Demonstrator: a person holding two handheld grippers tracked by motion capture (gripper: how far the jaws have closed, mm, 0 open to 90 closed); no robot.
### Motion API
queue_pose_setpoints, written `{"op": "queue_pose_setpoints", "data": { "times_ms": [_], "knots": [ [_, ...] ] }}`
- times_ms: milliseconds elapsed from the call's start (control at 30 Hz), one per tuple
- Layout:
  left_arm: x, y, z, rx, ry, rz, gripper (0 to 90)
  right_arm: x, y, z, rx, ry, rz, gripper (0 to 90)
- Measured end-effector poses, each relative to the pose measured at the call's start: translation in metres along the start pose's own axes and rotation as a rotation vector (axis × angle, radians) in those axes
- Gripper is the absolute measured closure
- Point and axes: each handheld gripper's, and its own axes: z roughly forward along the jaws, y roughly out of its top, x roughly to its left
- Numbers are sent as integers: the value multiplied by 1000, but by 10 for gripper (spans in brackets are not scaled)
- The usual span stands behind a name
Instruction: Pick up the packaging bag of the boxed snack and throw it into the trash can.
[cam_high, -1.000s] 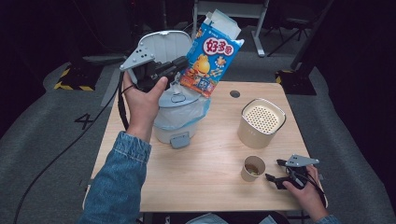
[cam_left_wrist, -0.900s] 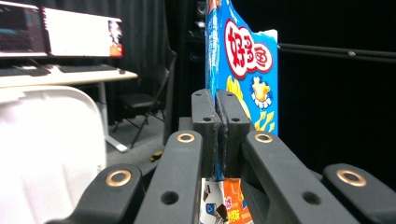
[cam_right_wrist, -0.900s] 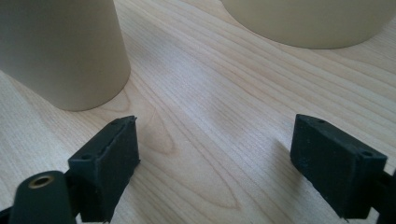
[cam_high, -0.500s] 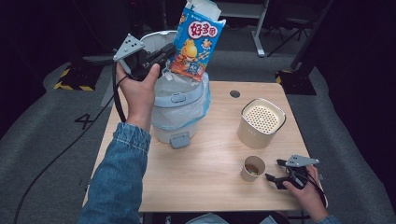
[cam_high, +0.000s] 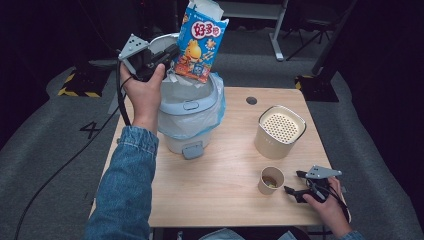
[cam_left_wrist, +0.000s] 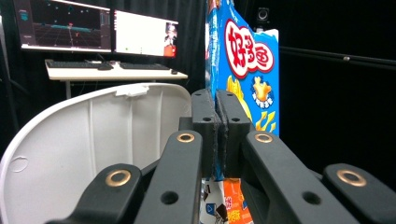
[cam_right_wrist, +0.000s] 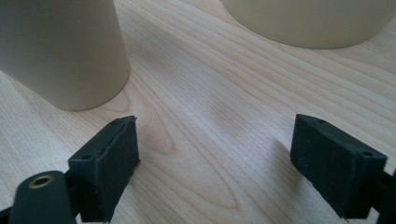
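A: High view: left tool (cam_high: 167, 55) clenched on snack bag (cam_high: 200, 42), above the lined bin (cam_high: 190, 117); right tool (cam_high: 295, 187) released, on surface (cam_high: 225, 195).

B: Risk?

A: Thin-edge grip; bag may slip, missing the bin.

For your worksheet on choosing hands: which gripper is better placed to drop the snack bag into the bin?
Left. The left gripper is shut on the snack bag above the bin; the right gripper rests open on the table.

- Your left tongs (cam_high: 167, 54) pinch the blue snack bag (cam_high: 200, 42) above the open, liner-fitted bin (cam_high: 190, 117) at the surface's (cam_high: 225, 200) far left.
- Your right tongs (cam_high: 295, 186) rest open at the near right, just beside the paper cup (cam_high: 270, 180).
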Motion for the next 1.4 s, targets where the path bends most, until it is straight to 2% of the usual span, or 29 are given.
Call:
{"op": "queue_pose_setpoints", "data": {
  "times_ms": [267,433,633,733,933,1067,1300,1367,1400],
  "knots": [
    [-1,-12,12,43,8,14,872,0,0,0,0,0,0,156],
    [-1,-17,14,58,18,7,872,0,0,0,0,0,-1,156],
    [-1,-25,19,97,25,26,871,0,0,0,0,0,-1,156],
    [-2,-25,18,95,24,28,869,0,0,0,0,0,-1,156],
    [0,-25,18,141,36,33,868,0,0,0,0,0,-1,156],
    [-1,-25,19,151,37,38,868,0,0,0,0,0,-1,156],
    [-3,-27,19,197,45,65,858,0,0,0,0,-1,-1,156],
    [-4,-29,18,216,59,67,816,0,0,0,0,0,-1,156],
    [-3,-31,19,225,57,58,722,0,0,0,0,0,-1,156]
  ]
}}
